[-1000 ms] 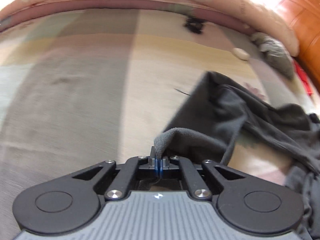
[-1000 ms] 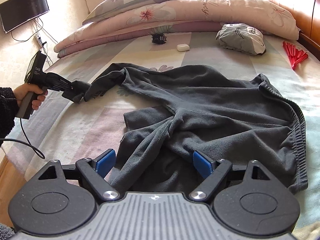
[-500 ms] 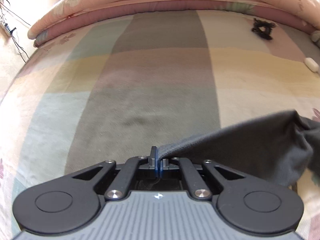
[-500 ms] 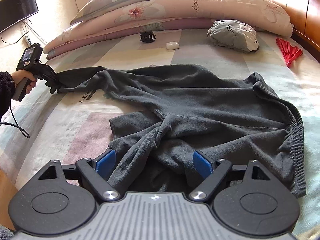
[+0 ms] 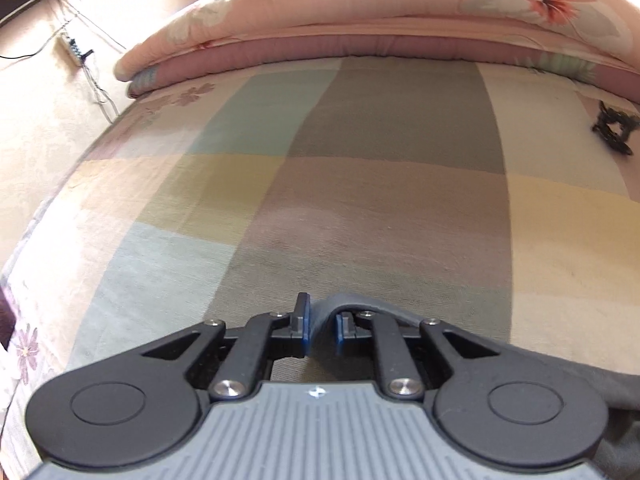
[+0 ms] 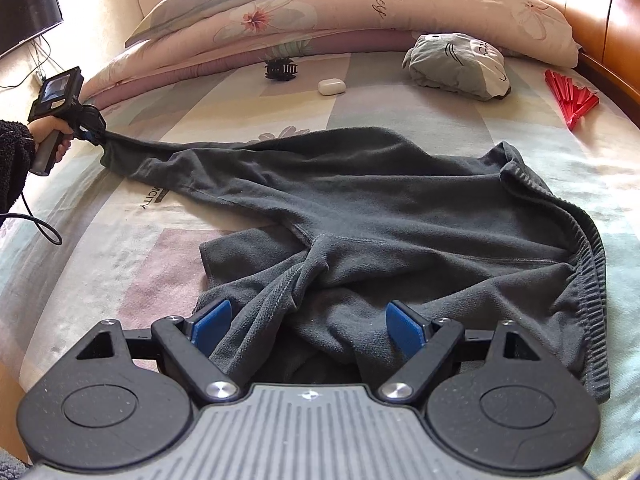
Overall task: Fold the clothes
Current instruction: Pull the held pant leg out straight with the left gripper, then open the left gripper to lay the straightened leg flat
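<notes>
A dark grey sweatshirt (image 6: 380, 208) lies crumpled on the patchwork bed. One sleeve (image 6: 160, 156) is stretched out flat to the left. My left gripper (image 5: 322, 328) sits at that sleeve's cuff (image 5: 352, 306); its jaws stand a little apart with the cuff lying loose between them. It also shows in the right wrist view (image 6: 94, 136), at the sleeve's end. My right gripper (image 6: 306, 322) is wide open, low over the bunched near sleeve (image 6: 280, 312), with cloth between its blue pads (image 6: 210, 320).
Pillows and a folded quilt (image 6: 320, 8) line the far side. A black hair clip (image 6: 281, 69), a white earbud case (image 6: 331, 87), a grey plush cushion (image 6: 456, 64) and a red fan (image 6: 572, 98) lie beyond the sweatshirt. A wooden headboard (image 6: 592, 12) is at right.
My left gripper pulled the sleeve out to the left until it lay straight, then its jaws parted and let go of the cuff. My right gripper stayed open over the near sleeve.
</notes>
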Tool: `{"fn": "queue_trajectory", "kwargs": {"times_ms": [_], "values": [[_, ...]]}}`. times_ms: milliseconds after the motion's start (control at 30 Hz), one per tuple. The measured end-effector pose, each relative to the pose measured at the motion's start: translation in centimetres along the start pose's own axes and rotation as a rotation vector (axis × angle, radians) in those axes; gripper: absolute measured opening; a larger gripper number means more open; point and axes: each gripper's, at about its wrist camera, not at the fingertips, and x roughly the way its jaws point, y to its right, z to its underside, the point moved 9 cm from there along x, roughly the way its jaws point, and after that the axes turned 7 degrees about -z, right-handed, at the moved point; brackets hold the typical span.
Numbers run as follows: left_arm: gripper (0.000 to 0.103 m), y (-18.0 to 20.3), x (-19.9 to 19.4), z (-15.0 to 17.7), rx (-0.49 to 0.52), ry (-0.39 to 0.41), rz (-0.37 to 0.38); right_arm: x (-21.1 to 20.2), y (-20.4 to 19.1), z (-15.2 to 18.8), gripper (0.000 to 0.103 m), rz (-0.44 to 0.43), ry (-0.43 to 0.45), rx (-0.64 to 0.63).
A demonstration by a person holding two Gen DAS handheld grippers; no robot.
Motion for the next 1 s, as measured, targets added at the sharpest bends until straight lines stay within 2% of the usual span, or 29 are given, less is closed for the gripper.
{"fn": "queue_trajectory", "kwargs": {"times_ms": [100,167,300,433,533,667,800,900,1000], "values": [[0.017,-1.8,-0.4,-0.3,-0.044,0.022,-0.066,0.0,-0.2,0.0,0.088,-0.009,0.004,0.0],[0.017,-2.8,-0.8,-0.5,-0.075,0.038,-0.078,-0.1,-0.4,0.0,0.088,-0.016,0.005,-0.003],[0.021,-2.2,-1.7,0.1,-0.058,0.019,0.009,-0.2,-0.8,0.0,0.088,-0.029,0.009,-0.006],[0.03,1.6,-3.1,2.4,0.051,0.011,0.118,-0.7,-1.4,0.0,0.088,-0.038,0.018,-0.016],[0.031,4.7,-4.8,4.6,0.146,0.024,0.172,-1.6,-1.5,0.1,0.088,-0.027,0.031,-0.031],[0.031,8.3,-7.6,8.2,0.249,0.04,0.246,-2.9,-0.8,0.9,0.088,0.009,0.048,-0.035],[0.036,10.9,-11.0,12.2,0.317,0.069,0.323,-3.8,0.8,2.7,0.088,0.041,0.042,-0.01],[0.037,12.6,-14.5,15.6,0.353,0.096,0.381,-4.1,2.3,4.4,0.088,0.058,0.023,0.024],[0.04,14.5,-18.5,19.6,0.418,0.111,0.473,-4.2,3.4,5.7,0.088,0.059,0.013,0.055]]}}
